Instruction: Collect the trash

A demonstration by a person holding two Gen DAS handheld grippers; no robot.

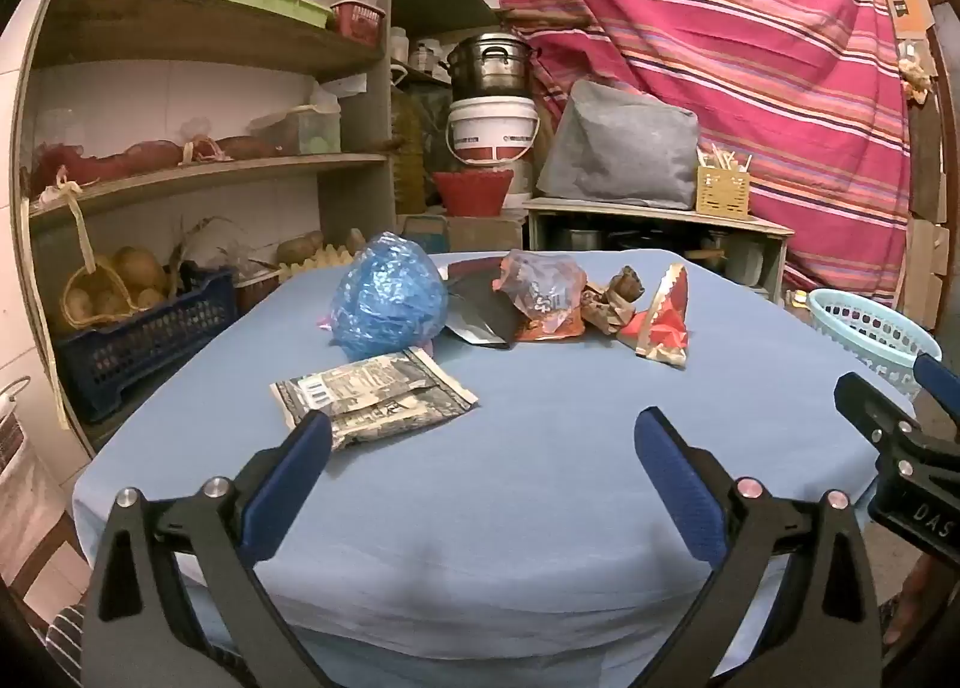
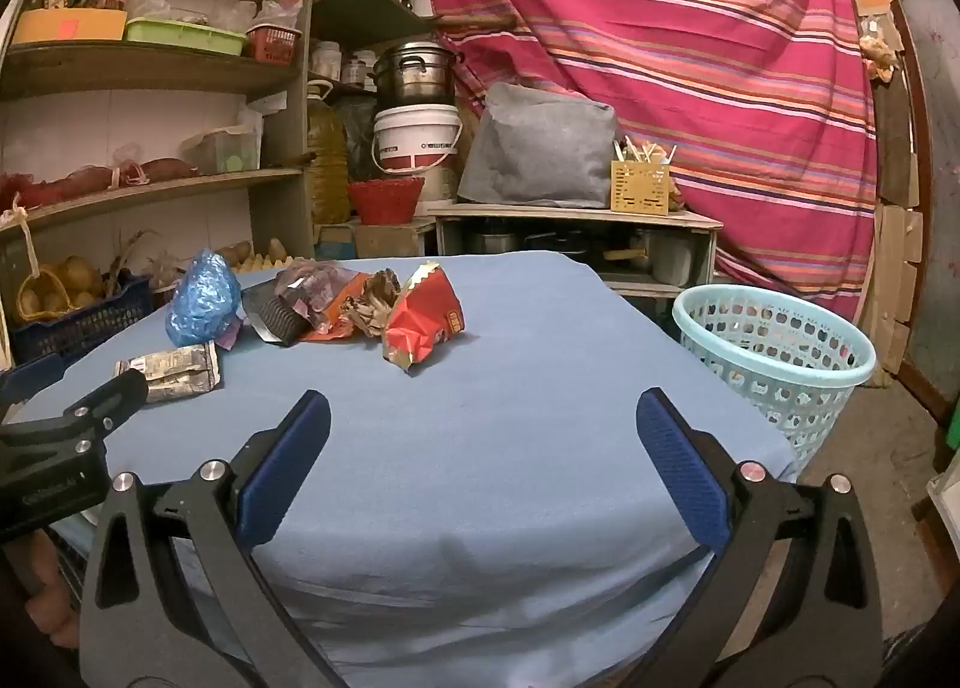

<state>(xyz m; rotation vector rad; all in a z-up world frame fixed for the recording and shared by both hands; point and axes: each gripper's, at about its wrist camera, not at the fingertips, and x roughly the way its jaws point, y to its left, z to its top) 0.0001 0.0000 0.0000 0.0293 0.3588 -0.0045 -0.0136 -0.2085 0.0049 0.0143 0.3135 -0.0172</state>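
Both claws are spread wide and hold nothing: the left gripper has the flat grey printed foil wrapper just ahead of its left finger; the right gripper has the crumpled red foil packet ahead and the pale blue plastic lattice basket ahead to its right, beside the blue-clothed table.

Black left gripper, blue ribbed pads, silver screws

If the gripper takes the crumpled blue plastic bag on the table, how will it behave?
The crumpled blue plastic bag looks thin and puffed up, so it is probably very light and would squash between the fingers. Its glossy film may slip. It sits as a loose ball on the blue tablecloth, so a push would likely slide or tumble it.
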